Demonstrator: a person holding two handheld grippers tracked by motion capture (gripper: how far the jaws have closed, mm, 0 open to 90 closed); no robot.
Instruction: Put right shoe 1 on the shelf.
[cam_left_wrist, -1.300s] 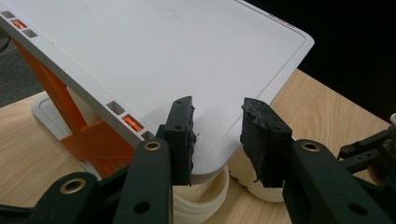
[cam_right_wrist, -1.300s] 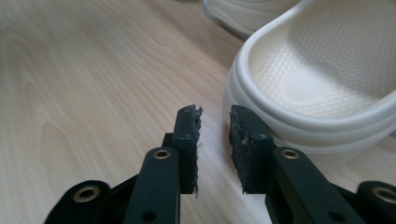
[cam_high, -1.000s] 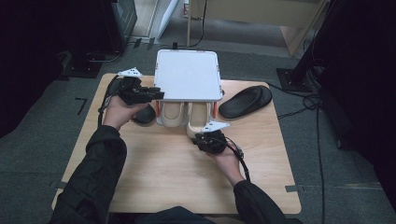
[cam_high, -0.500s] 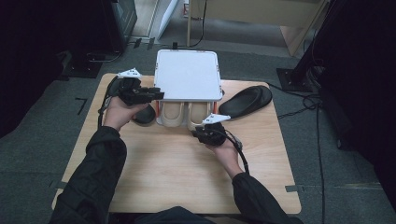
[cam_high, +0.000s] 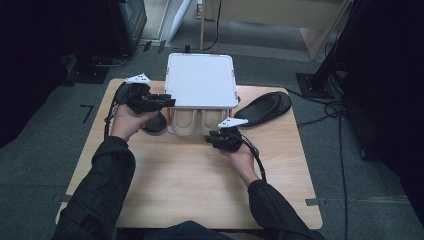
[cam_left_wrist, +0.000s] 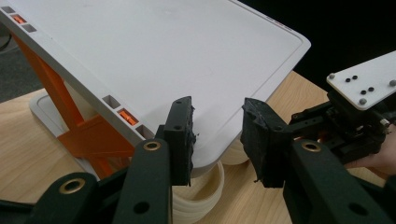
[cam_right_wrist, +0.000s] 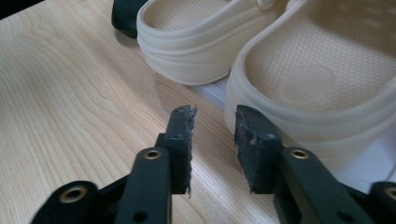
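**Two tongs at the white rack with the cream clogs**

In the high view a white rack (cam_high: 201, 80) with a flat sloping top and orange supports stands at the upper centre of the wooden worktop (cam_high: 175, 190). Two cream clogs (cam_high: 197, 119) sit side by side under its near edge, heels toward the person.

The left tongs (cam_high: 167, 101) are held at the left edge of the rack's top. In the left gripper view the left tongs (cam_left_wrist: 217, 135) are spread, empty, with the rack's corner just beyond the gap.

The right tongs (cam_high: 214, 138) lie low, just below the clogs in the high view. In the right gripper view the right tongs (cam_right_wrist: 212, 144) are spread and grip nothing; the nearer clog (cam_right_wrist: 317, 88) has its heel rim just beside the right-hand jaw, the other clog (cam_right_wrist: 187, 42) farther up.

A black shoe (cam_high: 264, 107) lies at the rack's right, and another dark shoe (cam_high: 155, 122) at the left clog's side.
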